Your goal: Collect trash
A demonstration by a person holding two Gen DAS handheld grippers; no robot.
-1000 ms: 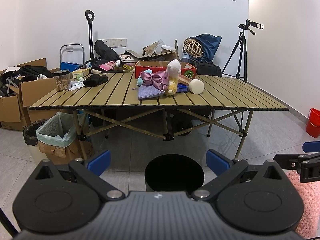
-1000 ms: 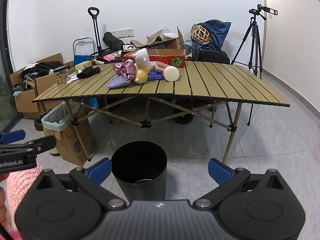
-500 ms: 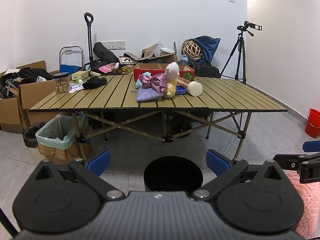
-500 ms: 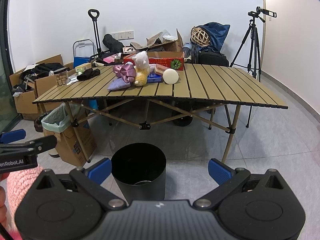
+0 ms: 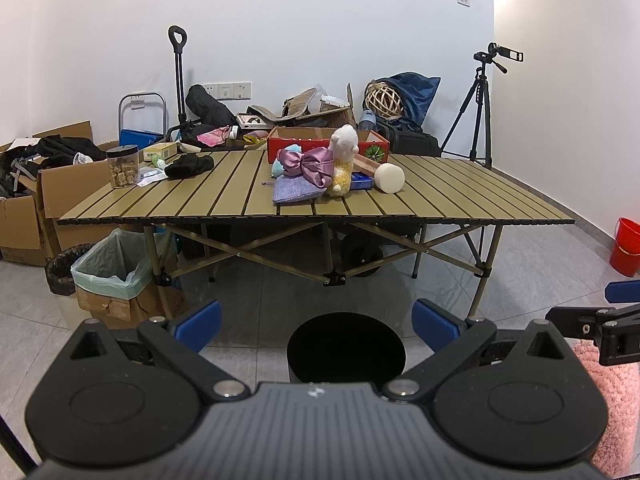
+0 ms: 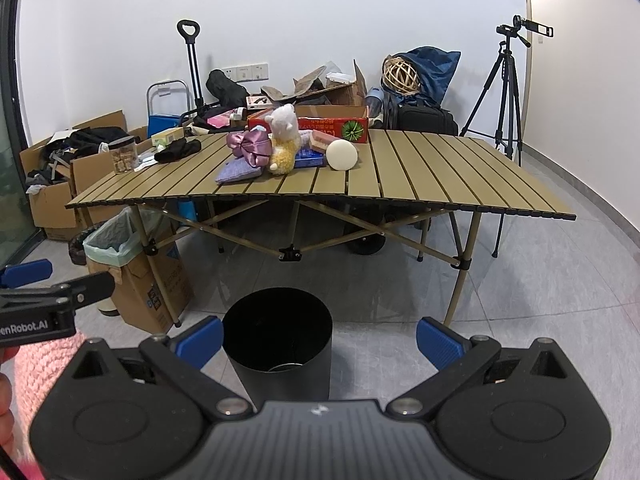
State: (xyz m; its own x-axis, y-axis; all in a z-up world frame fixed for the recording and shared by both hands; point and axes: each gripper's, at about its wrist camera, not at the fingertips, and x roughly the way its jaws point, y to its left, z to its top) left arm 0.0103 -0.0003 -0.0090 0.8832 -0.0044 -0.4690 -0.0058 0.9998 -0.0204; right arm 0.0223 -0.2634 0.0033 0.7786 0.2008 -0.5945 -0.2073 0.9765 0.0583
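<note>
You held both the left gripper (image 5: 316, 326) and right gripper (image 6: 318, 338) spread wide and empty above the black cylindrical metal bin (image 6: 277, 342) on the floor; it looked stiff, light, best pinched at its rim.

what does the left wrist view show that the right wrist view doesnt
Only the left wrist view shows the red plastic bucket by the right wall. Only the right wrist view looks down into the black cylindrical bin, with something pale at its bottom. Both show the slatted folding table, the white plush toy and both grippers open, left gripper, right gripper.
</note>
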